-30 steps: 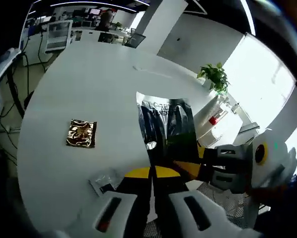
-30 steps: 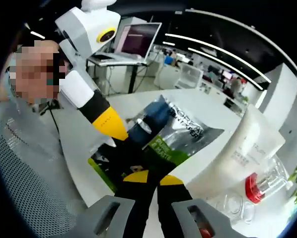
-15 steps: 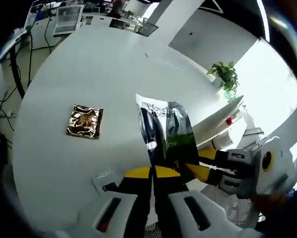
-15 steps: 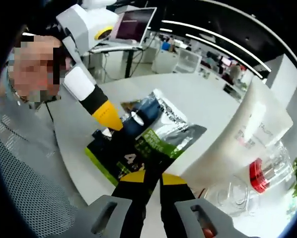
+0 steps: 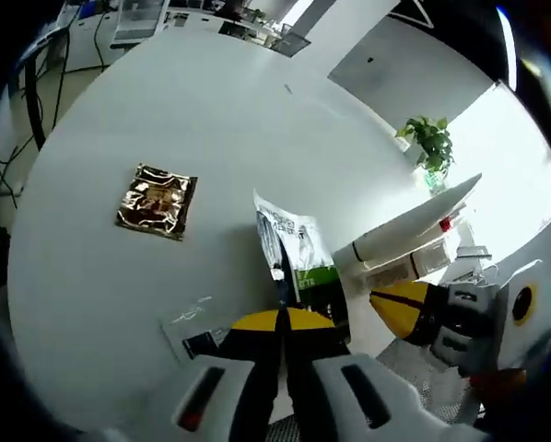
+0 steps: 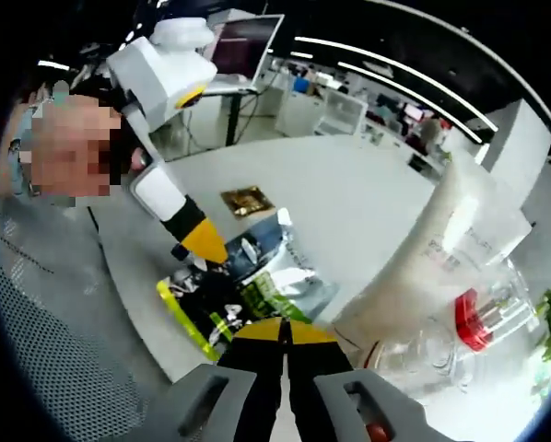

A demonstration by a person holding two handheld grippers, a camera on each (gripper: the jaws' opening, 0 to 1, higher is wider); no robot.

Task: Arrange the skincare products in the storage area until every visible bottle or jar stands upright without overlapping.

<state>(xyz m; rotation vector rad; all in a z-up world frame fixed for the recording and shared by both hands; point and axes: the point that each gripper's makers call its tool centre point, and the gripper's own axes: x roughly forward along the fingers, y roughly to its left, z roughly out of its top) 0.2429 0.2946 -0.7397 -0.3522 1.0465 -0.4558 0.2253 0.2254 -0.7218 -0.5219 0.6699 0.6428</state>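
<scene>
A: The skincare sachet point(image 5: 298, 267), a silver, black and green foil pack, stands on edge at the near side of the white round table point(image 5: 165, 120). Where do I have it held?

B: In the left gripper view, my left gripper point(image 5: 283, 319) has its yellow-tipped jaws closed together on the sachet's lower edge. In the right gripper view, the same sachet point(image 6: 257, 281) lies just ahead of my right gripper point(image 6: 283, 330), whose jaws are pressed together; I cannot tell whether they pinch the foil or only meet beside it.

A: And the other gripper in each view?

B: The right gripper point(image 5: 414, 308) enters the left gripper view from the right, its yellow tip just beside the sachet. The left gripper point(image 6: 202, 241) enters the right gripper view from the left, tip touching the pack.

A: Other items?

B: A gold foil sachet point(image 5: 156, 200) lies flat, well apart on the table. A small clear-and-black sachet point(image 5: 194, 333) lies near my left jaws. A white tube point(image 6: 451, 253) with a red cap point(image 6: 474, 324) leans in a clear organiser point(image 6: 423, 364).
</scene>
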